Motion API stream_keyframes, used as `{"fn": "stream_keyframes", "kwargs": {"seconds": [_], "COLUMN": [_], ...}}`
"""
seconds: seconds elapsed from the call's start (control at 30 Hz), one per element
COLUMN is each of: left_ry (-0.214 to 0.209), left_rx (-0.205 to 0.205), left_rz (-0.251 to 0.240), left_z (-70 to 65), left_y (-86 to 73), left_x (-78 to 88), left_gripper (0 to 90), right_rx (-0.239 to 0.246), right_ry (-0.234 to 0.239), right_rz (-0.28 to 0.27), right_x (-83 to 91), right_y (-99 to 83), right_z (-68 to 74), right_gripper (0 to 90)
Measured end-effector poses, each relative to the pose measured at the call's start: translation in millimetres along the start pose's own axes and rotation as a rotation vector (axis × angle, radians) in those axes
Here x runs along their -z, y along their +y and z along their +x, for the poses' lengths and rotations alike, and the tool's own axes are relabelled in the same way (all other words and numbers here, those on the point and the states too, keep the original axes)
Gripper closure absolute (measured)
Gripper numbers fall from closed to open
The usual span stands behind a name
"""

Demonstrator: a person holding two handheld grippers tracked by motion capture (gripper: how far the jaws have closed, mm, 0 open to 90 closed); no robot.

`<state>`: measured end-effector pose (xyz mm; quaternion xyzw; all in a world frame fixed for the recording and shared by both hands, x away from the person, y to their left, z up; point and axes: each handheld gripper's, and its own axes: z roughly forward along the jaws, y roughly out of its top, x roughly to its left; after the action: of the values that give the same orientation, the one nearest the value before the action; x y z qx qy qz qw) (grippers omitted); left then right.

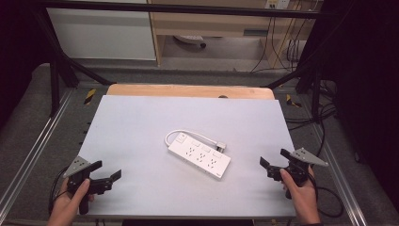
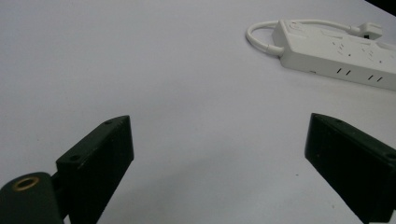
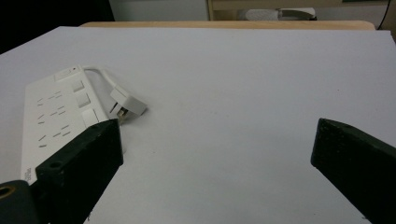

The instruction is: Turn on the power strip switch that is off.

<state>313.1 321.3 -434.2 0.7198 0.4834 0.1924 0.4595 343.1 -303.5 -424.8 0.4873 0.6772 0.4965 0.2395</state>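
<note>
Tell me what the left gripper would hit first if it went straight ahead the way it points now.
Probably nothing at once: the left gripper, jaws open, faces bare table. The white power strip lies off to the right of its line, so it would likely slide past it, though depth is unclear.

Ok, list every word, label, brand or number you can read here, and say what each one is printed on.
No text can be read in any view.
Power strip: a small dark mark at its near end in the right gripper view, perhaps a brand, too blurred to read.
Its switch and sockets: no legible markings.
Left gripper and right gripper, both open: no lettering visible.
Yellow-and-black markers on the floor: stripes, no words.
</note>
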Motion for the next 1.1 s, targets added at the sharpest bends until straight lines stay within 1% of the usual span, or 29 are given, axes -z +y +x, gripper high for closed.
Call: {"fn": "stream_keyframes", "kwargs": {"seconds": [0.1,0.13,0.2,0.3,0.33,0.37,0.4,0.43,0.47,0.57,0.7,0.77,0.83,1.03,1.07,1.1], "left_ry": [-0.002,0.001,-0.001,-0.001,-0.001,-0.001,-0.001,0.0,0.001,0.002,0.003,0.003,0.003,0.003,0.006,0.007], "left_rx": [-0.01,-0.01,-0.009,-0.005,-0.004,0.0,0.0,0.0,0.0,0.0,0.0,0.0,0.001,0.005,0.006,0.006], "left_rz": [0.001,0.002,0.002,0.003,0.001,0.0,0.0,-0.001,-0.001,0.002,0.003,0.002,0.003,0.004,0.004,0.003], "left_z": [-0.5,-0.5,0.1,0.5,0.6,0.4,0.4,0.6,0.8,0.9,0.9,1.2,1.3,1.2,1.2,1.1], "left_y": [-0.1,-0.4,-0.6,-0.8,-0.8,-0.9,-0.9,-0.8,-0.7,-0.4,-0.5,-0.5,-0.6,-0.9,-0.6,-0.6], "left_x": [0.1,-0.1,-0.4,-0.4,-0.3,0.0,0.0,0.1,0.1,-0.4,-0.6,-0.1,-0.3,-0.5,-0.4,-0.4], "left_gripper": [7.9,7.9,7.9,7.9,7.9,7.9,7.9,7.9,7.9,7.9,7.9,7.9,7.9,7.7,7.5,7.4], "right_rx": [0.0,0.007,0.006,-0.001,-0.001,0.003,0.003,0.02,0.024,0.035,0.048,0.046,0.06,0.065,0.054,0.053], "right_ry": [0.01,0.014,0.017,0.022,0.022,0.023,0.023,0.024,0.026,0.03,0.039,0.046,0.044,0.054,0.053,0.051], "right_rz": [0.003,-0.007,-0.01,-0.018,-0.018,-0.011,-0.011,-0.013,-0.015,-0.018,-0.011,-0.013,-0.011,-0.013,-0.021,-0.024], "right_x": [-1.7,-1.9,-1.8,-1.3,-1.3,-1.1,-1.1,-0.5,-0.3,-0.1,1.1,1.2,0.3,-0.8,-1.7,-2.2], "right_y": [2.1,5.2,6.7,15.6,15.6,20.1,20.1,23.7,25.2,28.4,35.2,37.8,41.6,47.1,49.1,50.0], "right_z": [2.9,5.9,7.4,13.3,13.3,17.9,17.9,21.7,23.6,25.7,27.5,27.7,26.5,24.7,23.3,22.7], "right_gripper": [2.8,3.0,3.0,3.3,3.3,3.0,3.0,2.9,2.8,2.7,2.7,2.7,2.7,2.4,2.2,2.2]}}
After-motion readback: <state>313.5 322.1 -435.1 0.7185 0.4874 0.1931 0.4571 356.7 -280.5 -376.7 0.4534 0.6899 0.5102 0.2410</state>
